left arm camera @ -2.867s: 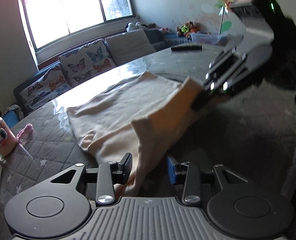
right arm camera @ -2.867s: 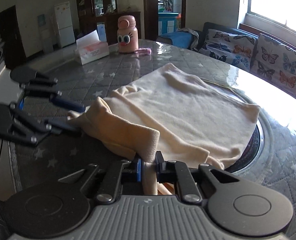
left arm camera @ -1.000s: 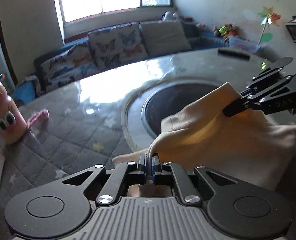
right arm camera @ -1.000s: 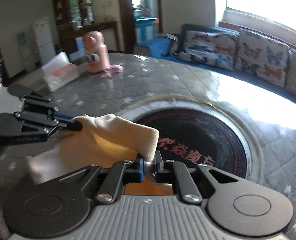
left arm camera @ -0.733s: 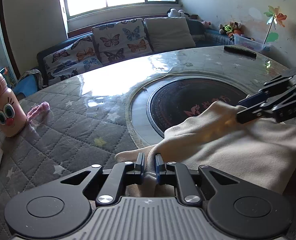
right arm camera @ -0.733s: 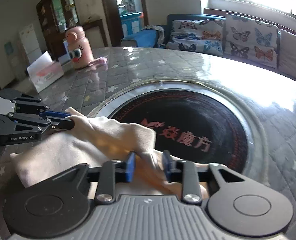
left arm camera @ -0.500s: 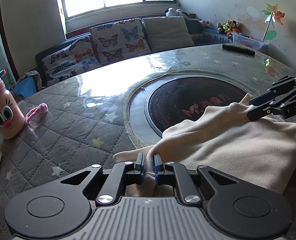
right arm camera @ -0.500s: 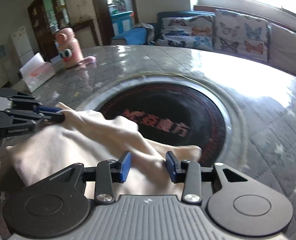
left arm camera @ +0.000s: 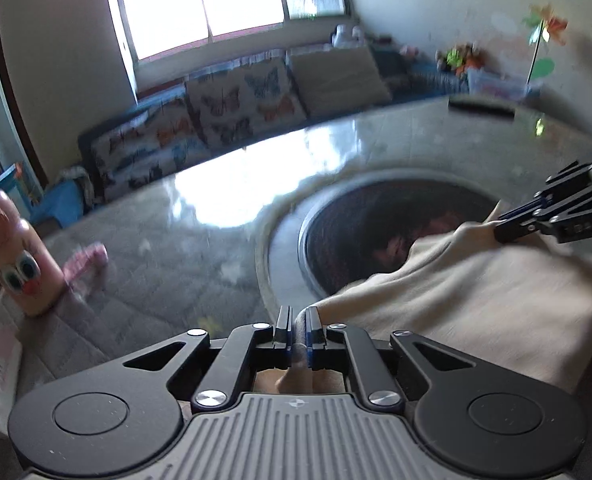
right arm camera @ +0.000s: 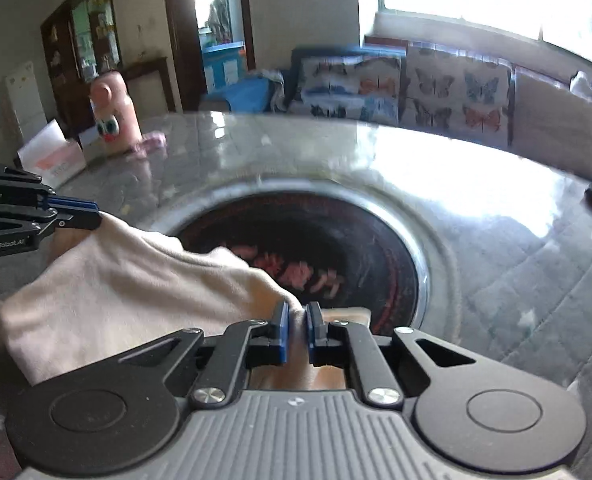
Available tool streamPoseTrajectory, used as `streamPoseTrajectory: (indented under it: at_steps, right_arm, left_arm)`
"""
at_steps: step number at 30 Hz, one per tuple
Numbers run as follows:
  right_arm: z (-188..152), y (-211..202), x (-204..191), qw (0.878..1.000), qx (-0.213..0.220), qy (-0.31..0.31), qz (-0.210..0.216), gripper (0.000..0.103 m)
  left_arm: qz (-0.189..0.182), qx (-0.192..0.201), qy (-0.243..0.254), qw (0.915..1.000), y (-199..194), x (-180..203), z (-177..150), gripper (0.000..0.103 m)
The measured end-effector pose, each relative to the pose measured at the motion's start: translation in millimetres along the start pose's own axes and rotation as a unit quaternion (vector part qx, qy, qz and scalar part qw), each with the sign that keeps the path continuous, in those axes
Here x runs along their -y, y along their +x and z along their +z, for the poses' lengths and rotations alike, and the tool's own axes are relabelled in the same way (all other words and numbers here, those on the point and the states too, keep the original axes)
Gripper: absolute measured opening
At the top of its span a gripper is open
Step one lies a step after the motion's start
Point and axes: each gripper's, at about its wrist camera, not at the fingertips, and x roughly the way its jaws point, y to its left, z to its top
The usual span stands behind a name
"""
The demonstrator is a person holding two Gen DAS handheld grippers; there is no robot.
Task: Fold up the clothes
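Right gripper (right arm camera: 297, 314) reclosed, cloth (right arm camera: 128, 280) pinched (both ends)

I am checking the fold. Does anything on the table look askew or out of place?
Nothing is spilled or damaged. The cream garment lies bunched, its far edge hanging over the dark round inset of the table, not flat.

The cream-coloured garment (left arm camera: 476, 304) is hanging bunched and doubled over, soft and fleecy-looking. One corner is sitting pinched between the left jaws, another between the right jaws, and the cloth (right arm camera: 128, 292) is sagging in a loose fold between the two, its lower part trailing down toward the table.
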Motion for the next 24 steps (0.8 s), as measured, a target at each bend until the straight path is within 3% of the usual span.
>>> streamPoseTrajectory:
  at_steps: [2,7,12,16,24]
  right_arm:
    - [-1.2,6.9,2.1,1.000,-0.016,0.005,0.003,0.019]
    - [10.8,-8.0,-2.8,1.000,0.004,-0.006,0.012,0.019]
    - [22.9,-2.6,-22.4,0.998,-0.003,-0.020,0.062,0.019]
    - [28.9,19.0,-37.2,0.997,-0.022,-0.028,0.074,0.019]
    - [29.9,43.7,-48.9,0.997,-0.026,-0.042,0.063,0.019]
  left_arm:
    - [0.008,-0.017,-0.003,0.9998,9.3,-0.7,-5.4,0.018]
    - [0.014,0.002,-0.018,0.9997,-3.7,-11.6,-2.1,0.029]
    - [-0.026,0.022,-0.040,0.9986,-14.9,-9.7,13.5,0.027]
    - [-0.064,0.006,-0.018,0.9978,-7.1,10.8,16.6,0.015]
    - [-0.061,-0.025,-0.016,0.9977,26.9,21.1,16.9,0.016]
